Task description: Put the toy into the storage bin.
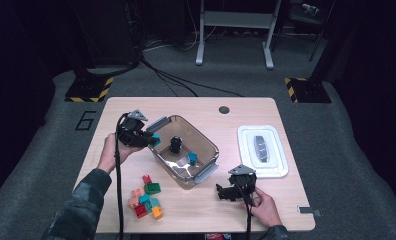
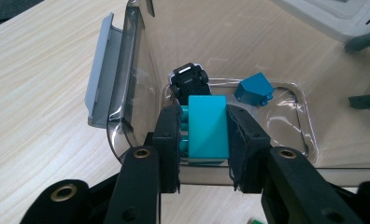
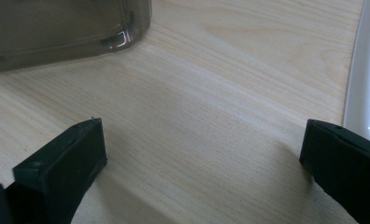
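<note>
The table carried a clear tub near its middle, set at an angle, with a white lid lying flat well apart to its right. In front of the tub, toward the person, a heap of bricks in red, green, pink, teal and orange lay loose on the wood. The person's left forearm, in a camouflage sleeve, came up from the bottom edge and slanted toward the tub; the left hand gripped the left gripper from behind, pointing it rightward over the tub's near-left rim. In the left gripper view its jaws stood narrow, clamped flat on both sides of a teal brick, which hung above the tub's floor just inside the wall. Below it, on that floor, sat a black toy car and a small blue brick, near each other but not touching. The right hand held the right gripper low over bare wood just off the tub's near corner, pointing left. In the right gripper view its jaws stood wide apart with nothing between them, the tub's corner ahead and the lid's edge at the far right.
</note>
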Demonstrator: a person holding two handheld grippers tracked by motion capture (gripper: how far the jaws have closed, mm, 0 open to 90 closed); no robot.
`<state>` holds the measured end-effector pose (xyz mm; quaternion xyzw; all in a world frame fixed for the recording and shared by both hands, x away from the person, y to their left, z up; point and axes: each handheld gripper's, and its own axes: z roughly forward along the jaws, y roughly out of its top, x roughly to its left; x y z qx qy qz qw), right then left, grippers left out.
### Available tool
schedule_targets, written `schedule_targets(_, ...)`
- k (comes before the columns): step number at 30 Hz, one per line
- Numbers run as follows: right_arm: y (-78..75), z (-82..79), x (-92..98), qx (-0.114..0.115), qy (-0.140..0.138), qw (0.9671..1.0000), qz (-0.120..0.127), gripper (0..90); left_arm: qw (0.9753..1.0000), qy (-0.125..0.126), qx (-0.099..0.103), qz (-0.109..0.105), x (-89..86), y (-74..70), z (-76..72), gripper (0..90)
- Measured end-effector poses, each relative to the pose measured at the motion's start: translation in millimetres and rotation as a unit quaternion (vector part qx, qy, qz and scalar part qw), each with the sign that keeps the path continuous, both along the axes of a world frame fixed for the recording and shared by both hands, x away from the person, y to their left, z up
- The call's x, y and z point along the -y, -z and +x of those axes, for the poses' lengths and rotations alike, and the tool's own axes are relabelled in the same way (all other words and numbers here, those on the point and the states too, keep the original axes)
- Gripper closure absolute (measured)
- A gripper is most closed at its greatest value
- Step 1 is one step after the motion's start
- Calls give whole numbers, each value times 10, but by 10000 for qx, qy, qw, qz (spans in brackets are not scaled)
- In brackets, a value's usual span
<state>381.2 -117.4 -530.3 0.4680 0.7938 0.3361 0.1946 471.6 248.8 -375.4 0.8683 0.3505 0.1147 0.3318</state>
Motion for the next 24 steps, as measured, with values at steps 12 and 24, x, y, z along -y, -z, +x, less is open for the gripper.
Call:
schedule_targets(12,0,0,0,-3,3,10000,1,0,10000,-95,5,-14,-121,-77,-90,334)
schedule_targets(24,0,-1,-2,-8,6,10000,5,0,9976,-401,534,-159,-539,-136,-576,155)
